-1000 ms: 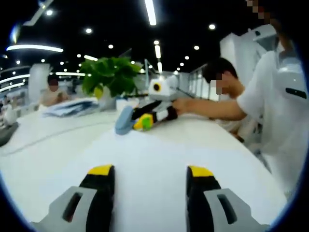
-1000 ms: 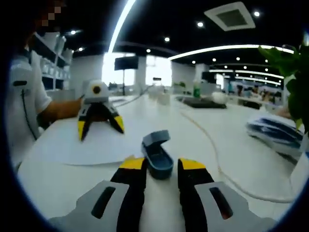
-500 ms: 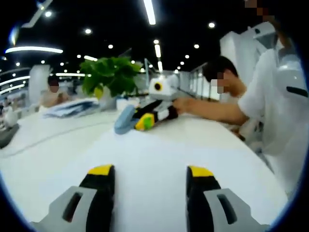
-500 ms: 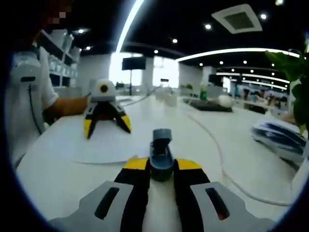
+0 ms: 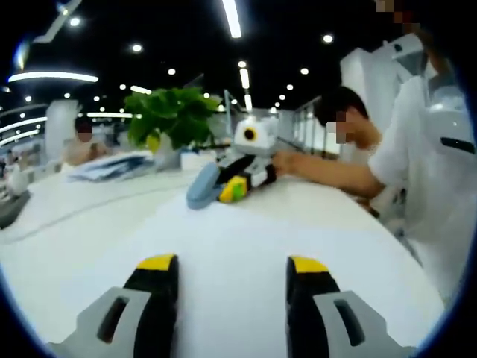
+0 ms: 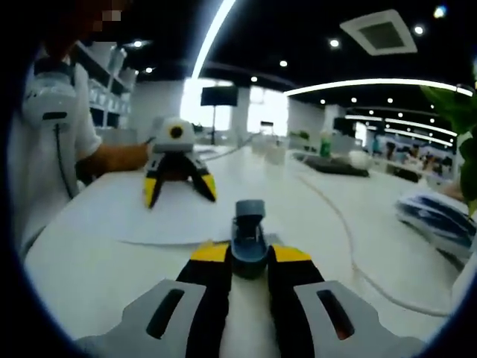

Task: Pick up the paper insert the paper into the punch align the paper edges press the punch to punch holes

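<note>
A blue hole punch (image 6: 248,237) sits between the yellow-tipped jaws of my right gripper (image 6: 250,253), which is shut on it at the near edge of a white sheet of paper (image 6: 186,220). At the sheet's far side, my left gripper (image 6: 179,195) stands open with its tips down on the paper. In the left gripper view, my left gripper (image 5: 232,265) hovers open over the white surface with nothing between its jaws. Farther off there, the right gripper (image 5: 226,188) holds the blue punch (image 5: 203,185), a person's hand behind it.
A potted green plant (image 5: 170,115) and a blue-and-white stack (image 5: 112,165) stand at the table's far side. A thin cable (image 6: 343,231) runs across the table (image 6: 97,276). A seated person (image 5: 350,145) is behind the right gripper.
My right gripper closed on the blue punch, which earlier lay loose ahead of its jaws, and carried it slightly toward the paper. The left gripper stayed open and still.
</note>
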The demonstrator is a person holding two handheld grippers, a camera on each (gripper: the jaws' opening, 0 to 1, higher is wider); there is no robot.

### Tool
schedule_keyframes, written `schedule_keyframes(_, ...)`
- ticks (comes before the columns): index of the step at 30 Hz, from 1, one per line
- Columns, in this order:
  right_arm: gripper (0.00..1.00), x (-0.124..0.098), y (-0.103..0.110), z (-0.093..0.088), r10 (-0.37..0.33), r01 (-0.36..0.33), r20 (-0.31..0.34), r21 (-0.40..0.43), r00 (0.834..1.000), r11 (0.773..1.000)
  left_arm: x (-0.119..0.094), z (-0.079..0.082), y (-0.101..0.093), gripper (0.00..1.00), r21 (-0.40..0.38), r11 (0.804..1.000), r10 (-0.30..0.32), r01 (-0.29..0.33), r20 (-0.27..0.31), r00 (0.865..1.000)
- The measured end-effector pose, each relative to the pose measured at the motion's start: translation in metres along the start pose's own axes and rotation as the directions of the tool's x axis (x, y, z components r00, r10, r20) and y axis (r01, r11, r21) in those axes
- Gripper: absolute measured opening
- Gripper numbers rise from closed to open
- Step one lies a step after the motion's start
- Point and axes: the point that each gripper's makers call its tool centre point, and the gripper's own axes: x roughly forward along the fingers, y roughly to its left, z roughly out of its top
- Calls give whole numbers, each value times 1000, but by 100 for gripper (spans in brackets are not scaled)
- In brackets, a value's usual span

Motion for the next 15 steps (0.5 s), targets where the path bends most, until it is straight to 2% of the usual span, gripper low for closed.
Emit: schedule_keyframes(15,22,-2,7,0,42,-42,4,-17,999,999,1,-1,1,59,8,1000,2,-2,-1,1000)
